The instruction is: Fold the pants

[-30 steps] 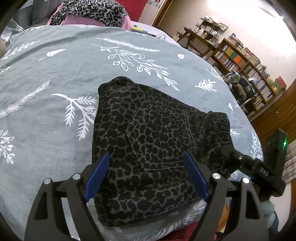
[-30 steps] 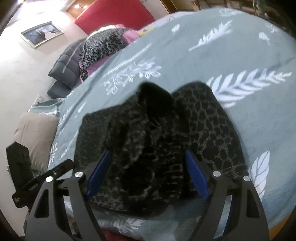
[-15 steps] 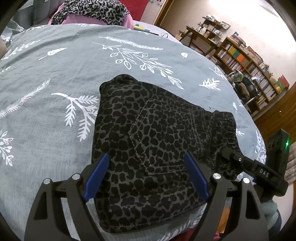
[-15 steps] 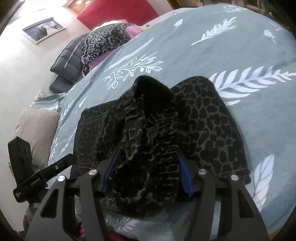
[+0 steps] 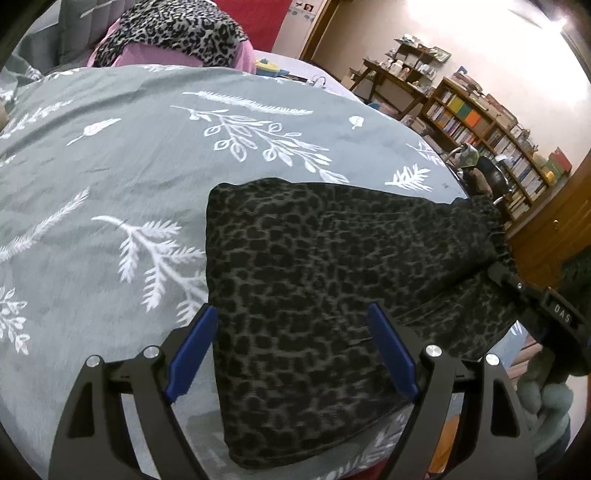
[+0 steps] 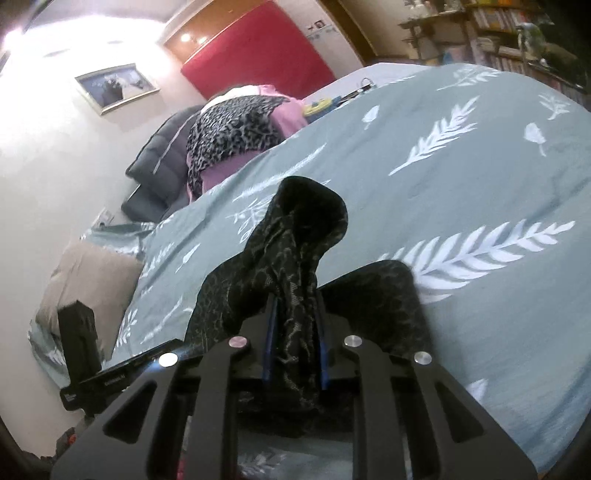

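Dark leopard-print pants lie folded on a grey-green bedsheet with white leaf prints. My left gripper hovers open over their near edge, its blue pads wide apart and pressing nothing. At the right, my right gripper has the elastic waistband end, pulled up off the bed. In the right wrist view the jaws of my right gripper are closing tight on a bunch of the pants' fabric, which stands up in a hump above the fingers.
A heap of leopard and pink clothes lies at the bed's far end, beside a dark padded jacket. A beige pillow sits at the bed's left edge. Bookshelves and a desk stand beyond the bed's right edge.
My right gripper's jaws have come together on the bunched waistband end and risen with it, lifting the pants' right side off the sheet. My left gripper has stayed open in place.
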Demonstrator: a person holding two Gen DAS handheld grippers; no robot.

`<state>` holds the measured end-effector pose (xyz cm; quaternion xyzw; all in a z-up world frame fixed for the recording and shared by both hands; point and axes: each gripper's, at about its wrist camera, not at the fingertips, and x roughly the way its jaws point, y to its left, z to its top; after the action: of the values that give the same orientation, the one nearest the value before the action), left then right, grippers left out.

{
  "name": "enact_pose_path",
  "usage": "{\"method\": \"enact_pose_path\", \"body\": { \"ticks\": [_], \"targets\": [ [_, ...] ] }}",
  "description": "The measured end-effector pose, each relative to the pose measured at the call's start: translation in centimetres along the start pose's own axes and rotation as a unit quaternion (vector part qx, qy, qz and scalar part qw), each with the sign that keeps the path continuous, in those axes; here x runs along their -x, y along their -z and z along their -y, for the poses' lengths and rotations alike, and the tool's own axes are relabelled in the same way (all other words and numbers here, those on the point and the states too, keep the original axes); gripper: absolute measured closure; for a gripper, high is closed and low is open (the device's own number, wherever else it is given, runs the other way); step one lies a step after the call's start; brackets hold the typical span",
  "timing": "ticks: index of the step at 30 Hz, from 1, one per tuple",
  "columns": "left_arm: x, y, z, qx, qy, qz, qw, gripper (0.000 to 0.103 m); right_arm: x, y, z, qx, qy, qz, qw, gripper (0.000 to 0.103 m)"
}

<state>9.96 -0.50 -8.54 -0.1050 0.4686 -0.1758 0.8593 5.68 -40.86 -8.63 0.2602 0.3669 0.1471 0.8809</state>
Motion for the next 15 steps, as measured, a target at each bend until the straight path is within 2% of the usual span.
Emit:
{"method": "enact_pose_path", "body": {
  "ticks": [6, 8, 13, 15],
  "targets": [
    [-2.6, 1.0, 0.9, -0.022, -0.009, -0.026, 0.9994, 0.02, -1.7, 2.3, 4.5, -0.035, 0.052, -0.04, 0.997, 0.085],
    [-3.3, 1.4, 0.8, -0.029, -0.018, -0.033, 0.9989, 0.019, -2.0, 3.1, 5.6, -0.047, 0.048, -0.035, 0.997, 0.085],
    [-4.3, 2.1, 0.6, -0.047, -0.039, -0.041, 0.9973, 0.016, -2.0, 2.9, 5.1, -0.03, 0.066, -0.031, 0.997, 0.081],
    [-4.3, 2.1, 0.5, -0.047, -0.04, -0.041, 0.9972, 0.016, -1.6, 2.7, 4.4, -0.016, 0.082, -0.025, 0.996, 0.072]
  ]
}}
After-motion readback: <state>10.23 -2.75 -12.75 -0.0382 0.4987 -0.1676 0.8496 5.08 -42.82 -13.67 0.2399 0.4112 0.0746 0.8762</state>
